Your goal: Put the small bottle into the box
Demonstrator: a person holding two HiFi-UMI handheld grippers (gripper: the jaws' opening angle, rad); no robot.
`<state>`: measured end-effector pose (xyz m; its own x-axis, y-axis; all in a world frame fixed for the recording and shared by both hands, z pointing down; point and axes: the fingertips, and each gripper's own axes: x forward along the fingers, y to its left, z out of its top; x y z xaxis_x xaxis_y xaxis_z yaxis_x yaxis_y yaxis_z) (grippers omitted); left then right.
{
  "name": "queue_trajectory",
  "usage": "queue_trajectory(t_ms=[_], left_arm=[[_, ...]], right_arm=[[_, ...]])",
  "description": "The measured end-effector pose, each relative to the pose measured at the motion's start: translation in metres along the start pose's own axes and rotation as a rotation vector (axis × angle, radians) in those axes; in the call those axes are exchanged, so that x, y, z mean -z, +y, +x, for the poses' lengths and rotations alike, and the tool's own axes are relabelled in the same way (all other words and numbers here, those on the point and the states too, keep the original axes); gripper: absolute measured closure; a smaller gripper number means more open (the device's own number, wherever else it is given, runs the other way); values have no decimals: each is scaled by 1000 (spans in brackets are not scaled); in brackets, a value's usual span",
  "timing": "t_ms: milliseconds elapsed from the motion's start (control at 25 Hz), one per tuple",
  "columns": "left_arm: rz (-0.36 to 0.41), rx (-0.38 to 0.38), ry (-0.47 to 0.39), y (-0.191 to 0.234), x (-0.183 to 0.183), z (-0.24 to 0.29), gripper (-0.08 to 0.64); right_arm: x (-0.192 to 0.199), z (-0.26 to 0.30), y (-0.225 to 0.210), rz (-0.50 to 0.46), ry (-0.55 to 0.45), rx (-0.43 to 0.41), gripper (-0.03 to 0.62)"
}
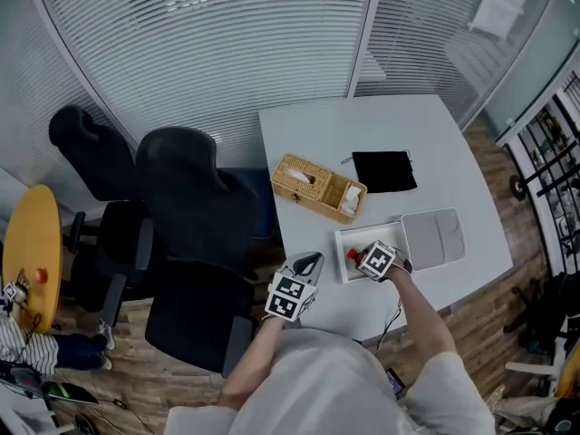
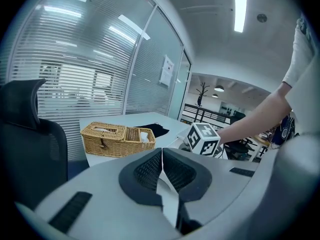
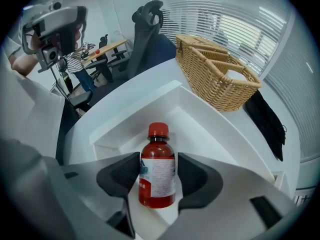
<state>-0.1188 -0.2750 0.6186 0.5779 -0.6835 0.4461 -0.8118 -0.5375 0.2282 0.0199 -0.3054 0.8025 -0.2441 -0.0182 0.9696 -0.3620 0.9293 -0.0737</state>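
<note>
Lying inside the white box (image 3: 200,129) on the bench (image 1: 362,125), the small bottle (image 3: 157,176) is seen between the jaws of the right gripper (image 3: 158,159), which are spread wide, just beside its sides, with no firm grip shown. The jaws of the left gripper (image 2: 161,159) are closed together, empty, at the bench edge.

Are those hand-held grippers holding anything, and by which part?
Nothing seems held. The bottle lies in the box between the right hand-held gripper's open jaws; the left hand-held gripper is shut, empty.
</note>
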Motion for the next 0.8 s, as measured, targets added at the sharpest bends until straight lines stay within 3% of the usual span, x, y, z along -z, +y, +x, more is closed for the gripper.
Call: queue_trajectory(t_ms=[360,560,800], left_arm=[[18,15,11,-9,1,3,531],[21,27,14,-15,-1,6,531],[-8,51,19,-30,5,14,531]], right_arm=[[-5,-30,-12,67,-104,25,350],[-5,-53,-15,202,-250,43,350],[-2,-91,-3,301,-424,109,350]])
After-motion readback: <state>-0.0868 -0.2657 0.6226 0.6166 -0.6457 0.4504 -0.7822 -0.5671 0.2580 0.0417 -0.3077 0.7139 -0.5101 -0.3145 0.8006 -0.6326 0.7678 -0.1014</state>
